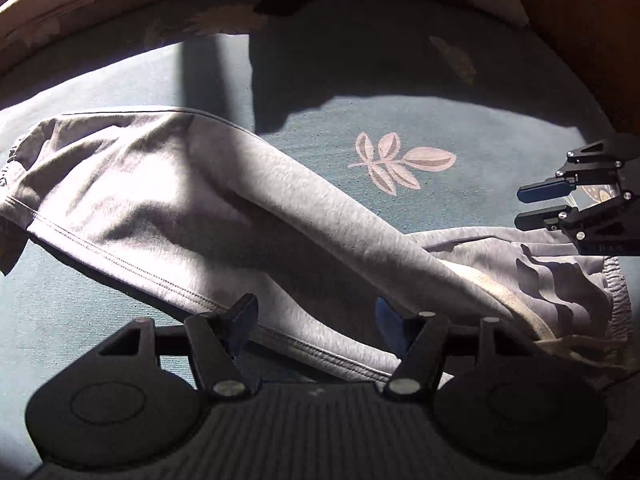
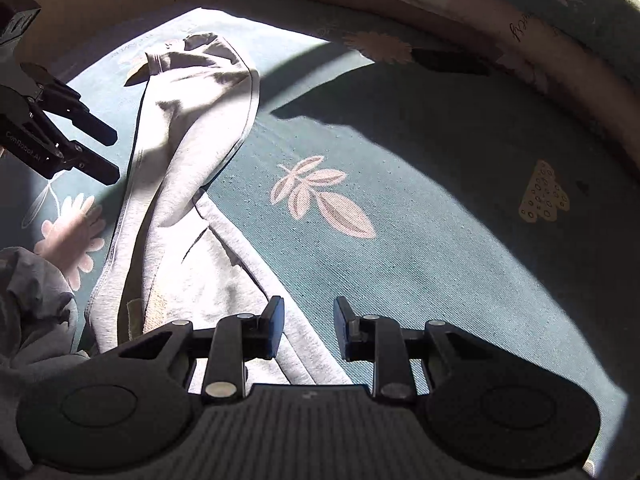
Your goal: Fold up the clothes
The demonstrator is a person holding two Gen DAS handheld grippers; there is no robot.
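Observation:
Grey sweatpants (image 1: 224, 208) lie on a teal bed sheet (image 1: 480, 128), one leg laid over the other; they also show in the right wrist view (image 2: 188, 184). My left gripper (image 1: 316, 316) is open and empty, just above the pants' seamed edge. It also shows at the left of the right wrist view (image 2: 114, 152), open beside the pants. My right gripper (image 2: 308, 328) is open and empty, over the pants' near edge and the sheet. It also shows at the right of the left wrist view (image 1: 520, 208), open above the waistband end.
The sheet has pink leaf prints (image 2: 324, 196) and a flower print (image 2: 72, 240). A pink floral pillow or quilt roll (image 2: 460, 28) runs along the far side. Another grey garment (image 2: 32, 300) lies bunched at the near left. Strong sun and hard shadows cross the bed.

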